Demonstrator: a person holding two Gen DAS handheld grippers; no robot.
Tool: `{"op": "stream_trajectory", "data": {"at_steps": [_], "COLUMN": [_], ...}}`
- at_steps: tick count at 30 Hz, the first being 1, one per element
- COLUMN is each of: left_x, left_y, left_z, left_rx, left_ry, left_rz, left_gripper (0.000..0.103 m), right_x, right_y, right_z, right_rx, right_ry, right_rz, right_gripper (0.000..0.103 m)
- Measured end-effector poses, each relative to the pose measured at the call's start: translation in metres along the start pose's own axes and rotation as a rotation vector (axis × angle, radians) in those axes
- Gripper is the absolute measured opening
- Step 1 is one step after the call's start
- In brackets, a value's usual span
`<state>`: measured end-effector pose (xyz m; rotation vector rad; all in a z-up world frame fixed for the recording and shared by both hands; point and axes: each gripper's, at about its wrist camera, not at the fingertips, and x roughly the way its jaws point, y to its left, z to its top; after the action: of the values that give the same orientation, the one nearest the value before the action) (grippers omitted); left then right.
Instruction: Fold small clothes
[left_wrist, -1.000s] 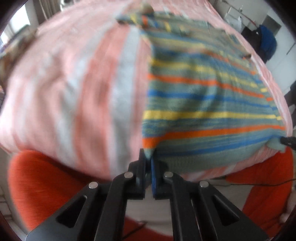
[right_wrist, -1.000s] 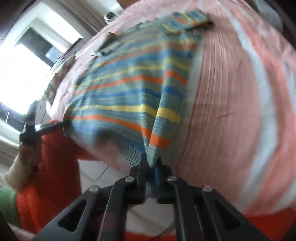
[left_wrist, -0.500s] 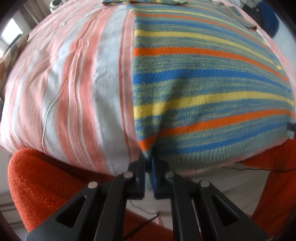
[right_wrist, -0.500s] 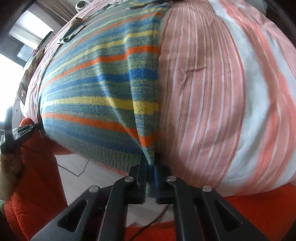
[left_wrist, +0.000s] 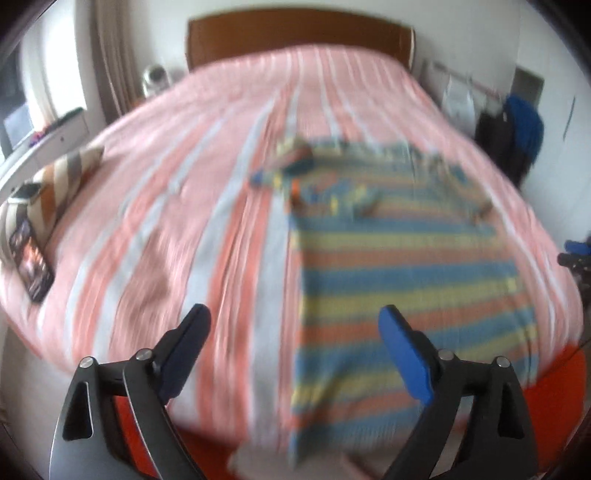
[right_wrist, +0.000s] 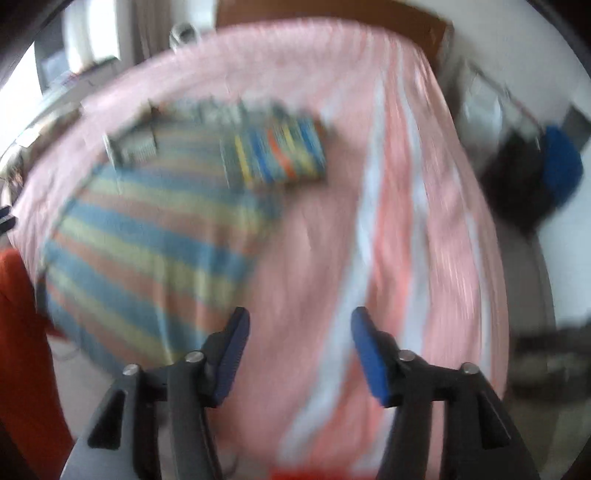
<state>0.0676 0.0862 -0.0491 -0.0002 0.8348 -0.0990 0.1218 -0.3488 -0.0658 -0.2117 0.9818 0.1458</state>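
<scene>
The striped sweater (left_wrist: 402, 280) lies flat on the pink striped bed (left_wrist: 177, 229), its hem at the near edge and its neck toward the headboard (left_wrist: 295, 33); both views are blurred, so fine detail is lost. The left gripper (left_wrist: 293, 332) is opening and stands wide, with nothing between its jaws; the right gripper (right_wrist: 299, 339) is opening too, about half wide, likewise empty, over bare bedding just right of the sweater. One sleeve (right_wrist: 277, 151) appears already laid across the chest; the body looks smoothed out. Judging from this, the spreading is done and the folding barely begun: the other sleeve's state I cannot tell, and the body folds remain.
</scene>
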Motion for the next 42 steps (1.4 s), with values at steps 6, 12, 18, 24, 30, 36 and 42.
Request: {"op": "stream_trajectory", "data": {"at_steps": [6,12,18,24,30,36,42], "left_x": [0.055,0.069,0.074,0.079,0.079,0.08,0.082], "left_y": [0.005,0.014,0.02,0.009,0.005,0.006,0.008], "left_z": [-0.02,-0.052,-0.047,-0.051,-0.055,-0.055,-0.055], "left_rx": [-0.079,-0.084,-0.116,-0.089,-0.064,-0.061,-0.077], "left_ry": [-0.019,0.045,0.043,0.042,0.033,0.035,0.043], "left_rz": [0.063,0.105,0.096,0.106,0.135,0.139,0.128], "left_gripper": [0.094,0.093,0.093,0.093,0.093,0.094,0.096], "right_x": [0.081,0.194,0.147,0.114,0.12,0.139,0.124], "right_y": [0.063,0.069,-0.076,-0.22,-0.248,-0.257,-0.281], "right_z": [0.094,0.126,0.111,0.056,0.021,-0.02,-0.035], "right_rx": [-0.239,-0.173,0.225,0.528,0.602,0.698,0.842], "right_ry": [-0.097,0.053,-0.073,-0.047,-0.035,0.032,-0.022], "right_rz": [0.092,0.106,-0.058,-0.245,-0.284,-0.257,-0.101], "right_gripper": [0.063,0.016,0.004,0.004,0.003,0.003,0.016]}}
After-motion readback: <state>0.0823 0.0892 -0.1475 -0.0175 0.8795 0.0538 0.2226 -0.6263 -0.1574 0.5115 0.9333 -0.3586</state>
